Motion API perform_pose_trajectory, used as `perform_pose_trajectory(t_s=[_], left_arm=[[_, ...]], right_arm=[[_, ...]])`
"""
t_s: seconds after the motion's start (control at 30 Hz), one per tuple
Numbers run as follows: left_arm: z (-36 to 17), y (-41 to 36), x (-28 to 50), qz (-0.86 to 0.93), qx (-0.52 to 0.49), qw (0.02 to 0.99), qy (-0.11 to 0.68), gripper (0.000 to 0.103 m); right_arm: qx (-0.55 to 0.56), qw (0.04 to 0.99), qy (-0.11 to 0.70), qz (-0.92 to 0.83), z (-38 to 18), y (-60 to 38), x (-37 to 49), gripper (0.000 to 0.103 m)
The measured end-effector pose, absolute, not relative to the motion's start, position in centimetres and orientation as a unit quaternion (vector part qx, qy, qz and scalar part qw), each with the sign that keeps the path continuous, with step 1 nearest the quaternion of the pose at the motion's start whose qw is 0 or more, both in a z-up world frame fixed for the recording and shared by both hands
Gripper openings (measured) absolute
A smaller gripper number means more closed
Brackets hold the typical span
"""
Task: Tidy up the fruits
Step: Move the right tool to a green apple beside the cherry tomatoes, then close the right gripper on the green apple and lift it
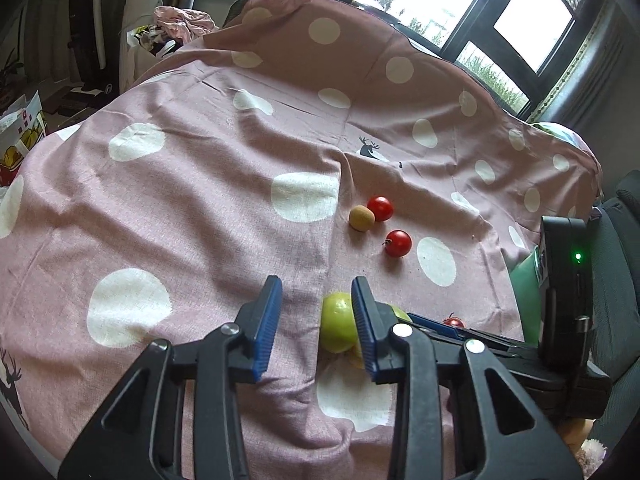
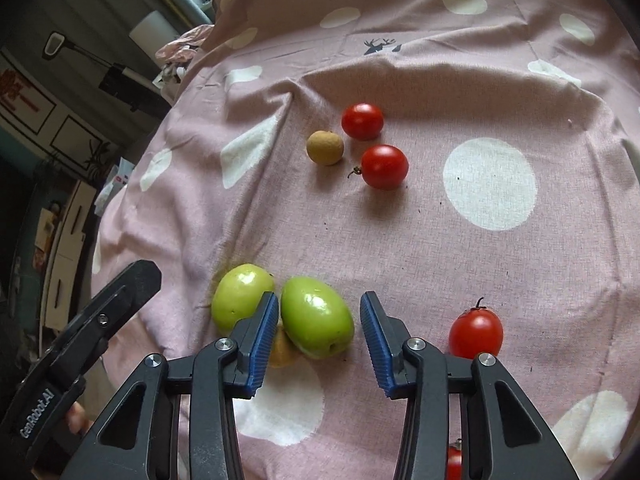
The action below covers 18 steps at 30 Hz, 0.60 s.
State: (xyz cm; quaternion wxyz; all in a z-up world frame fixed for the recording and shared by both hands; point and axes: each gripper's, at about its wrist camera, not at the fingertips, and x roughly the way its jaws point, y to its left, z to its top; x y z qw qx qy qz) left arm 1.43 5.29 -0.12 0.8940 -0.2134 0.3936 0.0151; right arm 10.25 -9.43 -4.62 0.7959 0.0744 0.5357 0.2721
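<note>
Pink dotted cloth (image 1: 200, 208) covers the worktop, with windows (image 1: 532, 24) behind it in your left view. There your left claw (image 1: 316, 320) has nothing between its pads, which stand a narrow gap apart; a green fruit (image 1: 338, 326) lies just beyond, partly behind the right pad. Two tomatoes (image 1: 380, 208) and a brown fruit (image 1: 361, 219) lie farther off, and your right claw's blue tip (image 1: 436, 326) enters from the right.

Your right view shows both green fruits (image 2: 240, 296) touching, something yellowish (image 2: 282, 350) half hidden under them, and two more tomatoes (image 2: 476, 332) near you. Your right claw (image 2: 320, 320) straddles the second green fruit (image 2: 316, 322), its pads not pressing it.
</note>
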Motion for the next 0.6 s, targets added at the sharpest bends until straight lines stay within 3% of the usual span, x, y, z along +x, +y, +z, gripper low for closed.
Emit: perform_pose_trajectory(t_s=[0.03, 0.6], left_arm=[[-0.1, 5.2, 1.4, 0.014, -0.211, 0.895, 0.393, 0.034], [-1.1, -1.6, 2.1, -0.106, -0.166, 0.876, 0.439, 0.034]], right_arm=[[0.082, 0.794, 0.535, 0.276, -4.7, -9.5, 10.2, 0.040], [0.115, 0.788, 0.562, 0.226, -4.9, -16.9, 8.3, 0.040]])
